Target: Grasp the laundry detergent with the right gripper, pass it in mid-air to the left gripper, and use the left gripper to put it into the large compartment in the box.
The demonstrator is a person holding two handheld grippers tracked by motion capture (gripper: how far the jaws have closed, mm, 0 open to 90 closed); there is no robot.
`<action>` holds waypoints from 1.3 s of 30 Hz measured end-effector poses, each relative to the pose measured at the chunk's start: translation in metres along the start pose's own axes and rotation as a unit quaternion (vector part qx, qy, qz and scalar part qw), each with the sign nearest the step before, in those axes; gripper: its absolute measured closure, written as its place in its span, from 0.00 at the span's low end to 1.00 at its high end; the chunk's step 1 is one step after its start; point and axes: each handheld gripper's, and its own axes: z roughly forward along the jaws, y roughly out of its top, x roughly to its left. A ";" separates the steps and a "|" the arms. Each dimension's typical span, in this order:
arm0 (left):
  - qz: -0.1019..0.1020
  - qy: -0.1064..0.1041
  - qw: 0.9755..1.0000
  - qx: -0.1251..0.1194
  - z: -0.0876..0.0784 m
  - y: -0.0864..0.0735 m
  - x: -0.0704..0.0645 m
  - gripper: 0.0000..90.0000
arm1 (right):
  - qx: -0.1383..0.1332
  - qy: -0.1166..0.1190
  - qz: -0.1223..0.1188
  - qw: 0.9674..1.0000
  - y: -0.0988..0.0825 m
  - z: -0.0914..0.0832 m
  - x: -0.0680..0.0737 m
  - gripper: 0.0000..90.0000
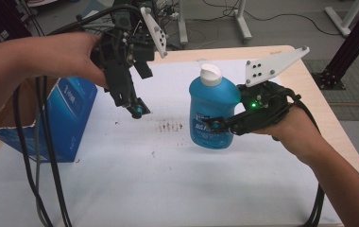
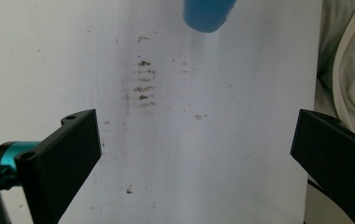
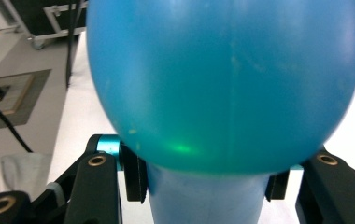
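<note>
While the open-topped blue cardboard box (image 1: 69,118) stands at the left edge of the white paper-covered table (image 1: 135,184), the left gripper (image 1: 137,109) hangs just to its right, raised above the sheet and pointing down. In the left gripper view its two black jaws stand wide apart with bare white sheet between them; it holds nothing. A patch of small brown specks (image 1: 170,126) marks the sheet between the two grippers. Farther right, the blue plastic bottle with a white flip cap (image 1: 213,111) is upright, long axis vertical, cap on top, and appears lifted just clear of the table. The right gripper (image 1: 215,125) comes in level from the right and clamps the bottle's lower body; the right gripper view shows a jaw pressed on either side of the narrower waist. The box lies well apart to the left of the bottle, beyond the left gripper. Judged from this layout, the coming move is a leftward carry toward the box opening, and the free left gripper stands in that path.
</note>
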 end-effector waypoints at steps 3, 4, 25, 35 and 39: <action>0.004 -0.003 1.000 -0.002 -0.001 0.002 -0.003 0.02 | 0.005 0.011 -0.009 1.000 0.004 0.004 0.000 0.51; 0.007 -0.004 1.000 -0.001 -0.001 0.003 -0.004 0.02 | 0.006 0.016 -0.010 1.000 0.006 0.005 0.000 0.51; 0.029 -0.024 0.999 0.004 -0.002 0.020 -0.014 0.02 | 0.028 0.064 -0.043 0.997 0.023 0.037 0.001 0.51; 0.033 -0.024 0.999 0.002 0.001 0.025 -0.015 0.02 | 0.035 0.065 -0.047 0.996 0.029 0.049 0.001 0.51; 0.037 -0.025 0.999 0.002 0.002 0.026 -0.015 0.02 | 0.036 0.068 -0.051 0.996 0.034 0.053 0.002 0.51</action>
